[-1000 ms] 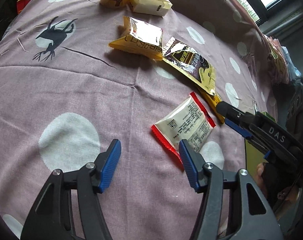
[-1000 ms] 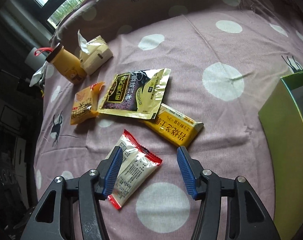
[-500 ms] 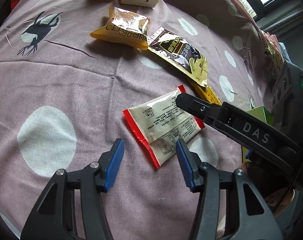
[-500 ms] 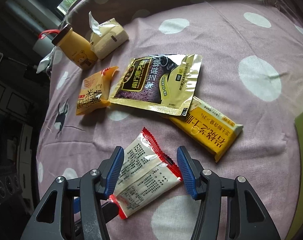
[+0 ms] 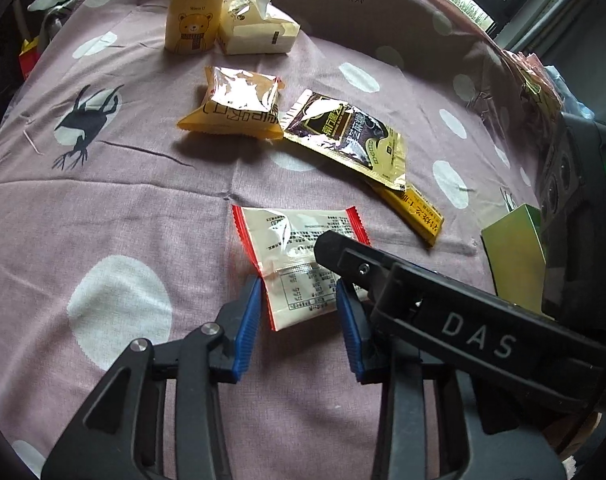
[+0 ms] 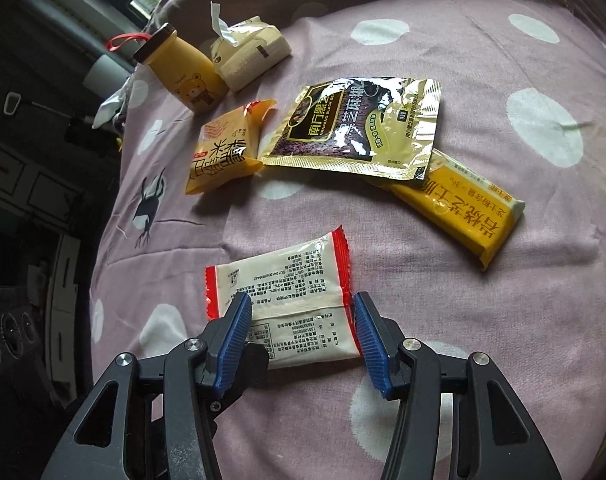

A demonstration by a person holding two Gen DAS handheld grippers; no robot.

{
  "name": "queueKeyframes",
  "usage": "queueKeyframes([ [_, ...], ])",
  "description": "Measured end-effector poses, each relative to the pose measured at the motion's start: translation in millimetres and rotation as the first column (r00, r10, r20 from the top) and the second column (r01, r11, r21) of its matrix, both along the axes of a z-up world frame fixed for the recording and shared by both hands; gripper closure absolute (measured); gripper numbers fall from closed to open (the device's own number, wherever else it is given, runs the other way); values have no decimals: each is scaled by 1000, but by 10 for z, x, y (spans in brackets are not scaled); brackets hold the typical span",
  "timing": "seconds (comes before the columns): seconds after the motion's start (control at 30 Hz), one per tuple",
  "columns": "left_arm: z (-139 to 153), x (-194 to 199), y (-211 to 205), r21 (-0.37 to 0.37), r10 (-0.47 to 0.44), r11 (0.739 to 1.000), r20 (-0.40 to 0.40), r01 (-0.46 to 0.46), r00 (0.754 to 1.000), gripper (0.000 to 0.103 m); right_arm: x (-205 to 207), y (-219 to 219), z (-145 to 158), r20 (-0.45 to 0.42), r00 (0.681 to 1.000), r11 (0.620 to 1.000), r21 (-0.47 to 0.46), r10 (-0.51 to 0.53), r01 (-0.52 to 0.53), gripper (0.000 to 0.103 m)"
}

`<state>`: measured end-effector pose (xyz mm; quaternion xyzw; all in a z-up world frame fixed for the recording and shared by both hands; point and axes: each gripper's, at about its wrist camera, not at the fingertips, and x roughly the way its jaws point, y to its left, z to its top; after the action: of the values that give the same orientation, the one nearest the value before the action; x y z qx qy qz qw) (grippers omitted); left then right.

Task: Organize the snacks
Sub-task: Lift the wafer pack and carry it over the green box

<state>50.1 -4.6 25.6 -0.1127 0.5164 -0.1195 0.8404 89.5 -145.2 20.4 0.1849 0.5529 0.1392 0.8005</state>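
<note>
A white snack packet with red ends (image 5: 291, 248) (image 6: 295, 292) lies on the spotted purple cloth. My left gripper (image 5: 299, 316) has the packet's near end between its blue pads. Its jaws are closing, and the pads press the sides so the wrapper puckers at the left pad (image 5: 251, 312). My right gripper (image 6: 301, 308) stands open astride the same packet, its pads close to the two red ends. One of its black fingers (image 5: 383, 272) lies across the packet in the left wrist view.
Beyond the packet lie an orange snack pack (image 5: 235, 108), a black-and-gold pouch (image 5: 351, 136) and a yellow bar (image 5: 419, 216). A yellow bear bottle (image 5: 193, 20) and a tissue pack (image 5: 259, 32) stand further back. A green box (image 5: 515, 256) is at the right.
Both grippers have moved in over the red-ended packet. The left jaws have narrowed onto its end, and the packet has turned on the cloth. The right jaws stay about as wide.
</note>
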Motion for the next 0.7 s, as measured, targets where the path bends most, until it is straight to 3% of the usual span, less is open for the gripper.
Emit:
queueKeyframes([
  [0.7,537,-309,-48,-41,-60,997,246,72,967,66,-412,-68,732,254,963,995,-26,-84,94,48],
])
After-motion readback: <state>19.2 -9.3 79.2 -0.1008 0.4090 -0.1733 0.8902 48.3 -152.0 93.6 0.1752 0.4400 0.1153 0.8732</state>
